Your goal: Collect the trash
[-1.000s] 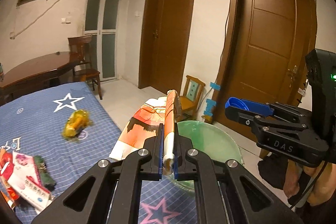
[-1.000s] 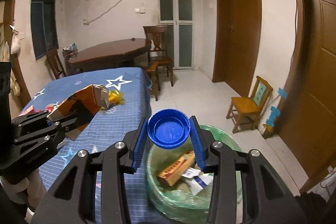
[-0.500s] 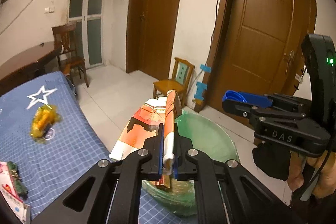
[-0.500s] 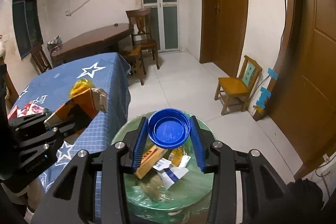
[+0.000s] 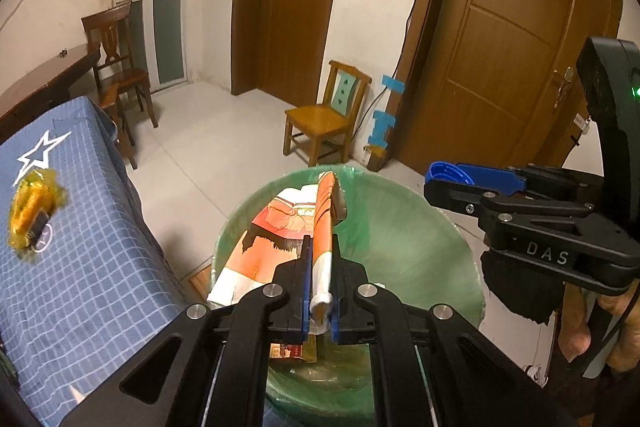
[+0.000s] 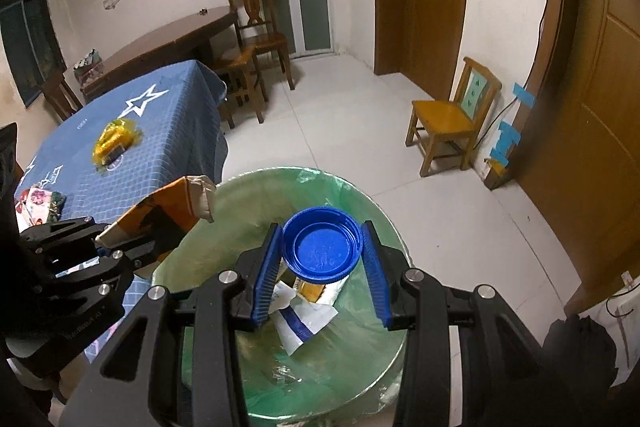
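A glossy plastic blue cap [image 6: 320,247] and a printed paper carton [image 5: 288,239] are being held over the bin's translucent green plastic liner [image 6: 360,359]; beside it, checked blue cloth [image 5: 80,267] is being seen.

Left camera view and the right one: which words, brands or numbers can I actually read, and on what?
"DAS": on the black body of the right gripper, seen from the left camera.
Raised lettering on the left gripper: too blurred to read.
Print on the orange wrapper it holds: illegible.
Boxes in the green bin and packets on the blue tablecloth: too small.
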Demonstrator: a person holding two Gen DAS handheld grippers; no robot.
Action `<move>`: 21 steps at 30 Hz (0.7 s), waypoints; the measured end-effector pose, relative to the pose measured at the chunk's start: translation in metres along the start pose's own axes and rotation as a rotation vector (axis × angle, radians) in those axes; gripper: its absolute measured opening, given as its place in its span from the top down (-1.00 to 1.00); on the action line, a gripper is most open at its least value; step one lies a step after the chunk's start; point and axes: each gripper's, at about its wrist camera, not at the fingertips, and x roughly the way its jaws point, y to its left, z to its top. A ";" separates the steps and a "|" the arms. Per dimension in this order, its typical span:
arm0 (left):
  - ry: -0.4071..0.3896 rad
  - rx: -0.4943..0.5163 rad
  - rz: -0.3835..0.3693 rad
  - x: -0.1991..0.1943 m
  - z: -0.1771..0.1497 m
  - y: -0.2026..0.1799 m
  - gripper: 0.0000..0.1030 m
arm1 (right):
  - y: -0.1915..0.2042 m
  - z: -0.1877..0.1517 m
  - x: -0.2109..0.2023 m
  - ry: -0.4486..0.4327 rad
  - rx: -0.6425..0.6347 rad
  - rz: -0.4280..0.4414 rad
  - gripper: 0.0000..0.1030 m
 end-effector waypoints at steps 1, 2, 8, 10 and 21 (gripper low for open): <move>0.007 0.000 0.000 0.005 0.000 0.000 0.85 | -0.001 0.000 0.003 0.006 0.002 0.000 0.26; 0.016 -0.002 -0.003 0.010 0.000 0.002 0.85 | -0.001 -0.001 0.005 0.012 0.003 0.000 0.26; 0.038 -0.008 -0.004 0.029 0.001 0.008 0.85 | -0.009 0.001 0.019 0.038 0.007 0.000 0.26; 0.042 -0.008 -0.003 0.035 0.004 0.010 0.85 | -0.008 0.001 0.022 0.042 0.008 0.002 0.26; 0.042 -0.017 0.012 0.044 0.001 0.014 0.85 | -0.010 0.001 0.029 0.040 0.012 0.006 0.25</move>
